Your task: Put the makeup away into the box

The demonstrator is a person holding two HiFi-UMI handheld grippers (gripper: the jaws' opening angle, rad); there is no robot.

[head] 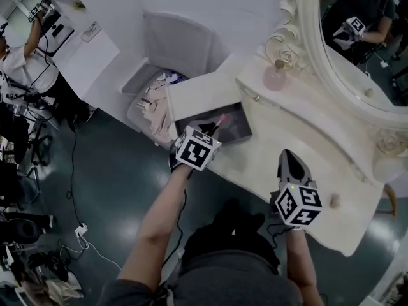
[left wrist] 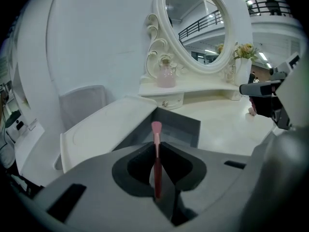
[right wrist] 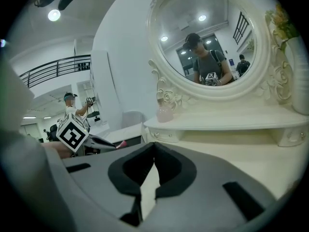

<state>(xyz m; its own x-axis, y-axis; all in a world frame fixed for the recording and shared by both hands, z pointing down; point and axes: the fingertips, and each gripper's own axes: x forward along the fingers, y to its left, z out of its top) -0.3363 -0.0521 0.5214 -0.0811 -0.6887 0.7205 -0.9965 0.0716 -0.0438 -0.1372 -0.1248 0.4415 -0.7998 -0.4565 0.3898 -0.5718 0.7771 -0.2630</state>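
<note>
The left gripper (head: pixel 213 127) is pinching a slim makeup stick (left wrist: pixel 157 154), its jaws drawn narrow on the dark red shaft, with the pale pink tip poking out beyond them. In the head view it is hanging just left of centre, with the tip over the near edge of the open box (head: pixel 241 132), which is sitting on the left end of the dressing table (head: pixel 319 164). The box's white lid (left wrist: pixel 108 127) is lying open to its left.

The stick looks very light, stiff and smooth, so I'd guess it could swivel or slide between the pads. The tip seems soft and easy to smear. The hold on the shaft, clear of the tip, looks the sensible place.

The right gripper (head: pixel 290 157) is resting lower right, its jaws together on nothing.
</note>
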